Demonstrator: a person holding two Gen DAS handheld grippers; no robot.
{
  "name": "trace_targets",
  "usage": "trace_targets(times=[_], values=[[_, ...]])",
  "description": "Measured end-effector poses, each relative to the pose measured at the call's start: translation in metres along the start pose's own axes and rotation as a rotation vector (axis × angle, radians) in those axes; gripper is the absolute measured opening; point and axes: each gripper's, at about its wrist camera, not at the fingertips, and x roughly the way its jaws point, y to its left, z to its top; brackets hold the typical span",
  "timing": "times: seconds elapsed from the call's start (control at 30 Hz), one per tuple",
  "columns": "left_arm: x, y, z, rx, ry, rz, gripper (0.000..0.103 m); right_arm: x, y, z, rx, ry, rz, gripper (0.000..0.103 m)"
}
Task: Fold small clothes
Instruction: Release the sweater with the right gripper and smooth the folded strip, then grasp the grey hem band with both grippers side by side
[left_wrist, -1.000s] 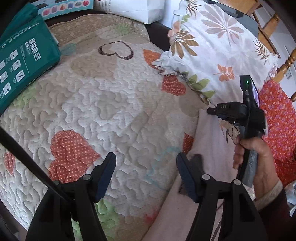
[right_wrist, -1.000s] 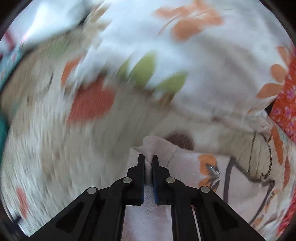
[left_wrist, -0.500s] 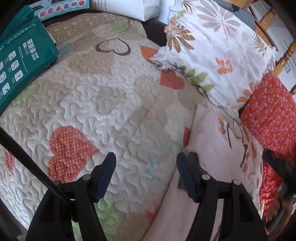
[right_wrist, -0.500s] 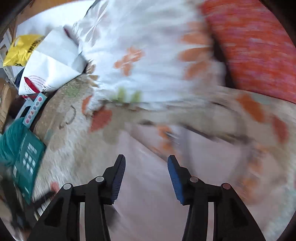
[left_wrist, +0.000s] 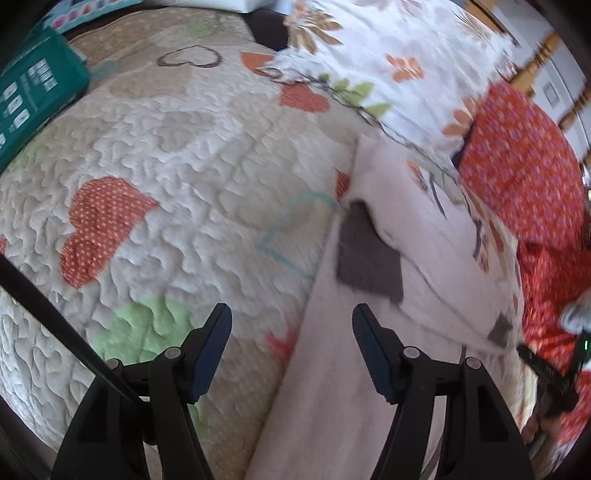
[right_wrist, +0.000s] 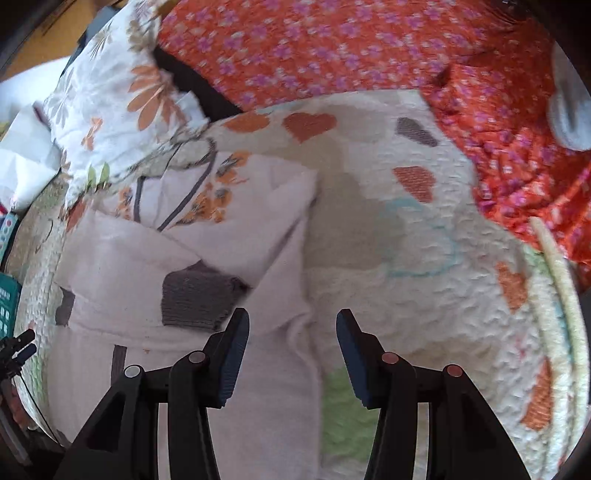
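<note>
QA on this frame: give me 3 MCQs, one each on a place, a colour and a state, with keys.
1. Where does the garment lie?
A. on the quilt
B. on the floor
C. on a chair

2. What colour is the garment's patch?
A. yellow
B. grey
C. blue

3. How is the right claw?
A. shut on the garment
B. open, empty
C. out of view

Key: A, the quilt shows around it; B, a grey knit square; B, fingers apart with nothing between.

Bright, even daylight; soft shadows; slight motion blur in both views; strong fisheye curving, dark corners.
</note>
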Motion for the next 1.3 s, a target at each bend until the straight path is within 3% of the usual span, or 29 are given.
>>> trace_targets(times=[0.1, 0.23, 0.33, 0.37, 0.4, 0.47, 0.57, 0.6, 0.67, 0.7, 0.77, 0.8, 0.87, 0.9, 0.93, 1.0, 1.1, 1.13, 1.17, 1.2, 1.23, 1.3], values=[[0.002, -0.003, -0.010, 0.045, -0.002, 0.024, 0.067, 0.008, 0.008, -0.009, 0.038, -0.032, 0.042, 0.054], [0.004, 0.001, -0.013, 0.037, 0.009, 0.023, 0.067, 0.019, 0.019, 0.005, 0.063, -0.085, 0.064, 0.054], [0.003, 0.004, -0.012, 0.014, 0.015, -0.005, 0.067, 0.044, 0.033, 0.012, 0.051, -0.014, 0.087, 0.053], [0.003, 0.004, -0.012, 0.010, 0.017, -0.012, 0.067, 0.052, 0.038, 0.012, 0.025, 0.027, 0.075, 0.048], [0.003, 0.004, -0.011, 0.009, 0.021, -0.017, 0.067, 0.059, 0.046, 0.012, -0.020, 0.062, 0.048, 0.024], [0.003, 0.003, -0.010, 0.009, 0.028, -0.029, 0.067, 0.056, 0.059, 0.014, -0.115, 0.051, -0.009, 0.012], [0.004, 0.002, -0.005, 0.015, 0.040, -0.049, 0.067, 0.054, 0.050, 0.029, -0.079, 0.032, -0.119, 0.009], [0.005, 0.001, -0.004, 0.016, 0.042, -0.050, 0.067, 0.054, 0.047, 0.032, -0.067, 0.022, -0.168, 0.000], [0.005, 0.000, -0.003, 0.020, 0.046, -0.054, 0.067, 0.057, 0.040, 0.037, -0.048, 0.011, -0.279, 0.001], [0.006, 0.000, -0.003, 0.025, 0.048, -0.054, 0.067, 0.059, 0.035, 0.037, -0.026, 0.028, -0.273, 0.001], [0.007, -0.001, -0.004, 0.044, 0.061, -0.048, 0.067, 0.056, 0.022, 0.032, 0.048, 0.052, -0.155, 0.003], [0.009, -0.001, -0.006, 0.052, 0.069, -0.046, 0.067, 0.051, 0.017, 0.028, 0.071, 0.050, -0.121, 0.010], [0.013, 0.000, -0.010, 0.068, 0.099, -0.044, 0.068, 0.034, 0.003, 0.013, 0.112, 0.021, -0.074, 0.036], [0.015, 0.000, -0.013, 0.076, 0.107, -0.045, 0.068, 0.027, -0.003, 0.004, 0.127, 0.011, -0.059, 0.060], [0.014, -0.001, -0.015, 0.093, 0.097, -0.045, 0.068, 0.020, -0.011, -0.006, 0.142, 0.002, -0.039, 0.067], [0.013, -0.003, -0.020, 0.125, 0.095, -0.053, 0.069, 0.006, -0.030, -0.033, 0.202, -0.013, 0.000, 0.067], [0.013, -0.004, -0.028, 0.135, 0.126, -0.148, 0.068, 0.001, -0.049, -0.069, 0.292, 0.026, 0.084, 0.067], [0.012, -0.004, -0.032, 0.129, 0.147, -0.201, 0.060, 0.002, -0.054, -0.081, 0.321, 0.045, 0.130, 0.067], [0.013, -0.004, -0.036, 0.119, 0.170, -0.245, 0.044, -0.002, -0.056, -0.094, 0.341, 0.021, 0.170, 0.067], [0.015, -0.003, -0.040, 0.103, 0.200, -0.284, 0.038, -0.009, -0.056, -0.102, 0.344, -0.012, 0.196, 0.067], [0.018, -0.002, -0.048, 0.080, 0.228, -0.313, 0.033, -0.011, -0.056, -0.108, 0.349, -0.012, 0.230, 0.068], [0.017, 0.001, -0.062, 0.061, 0.199, -0.321, 0.031, -0.017, -0.055, -0.120, 0.377, -0.030, 0.306, 0.068]])
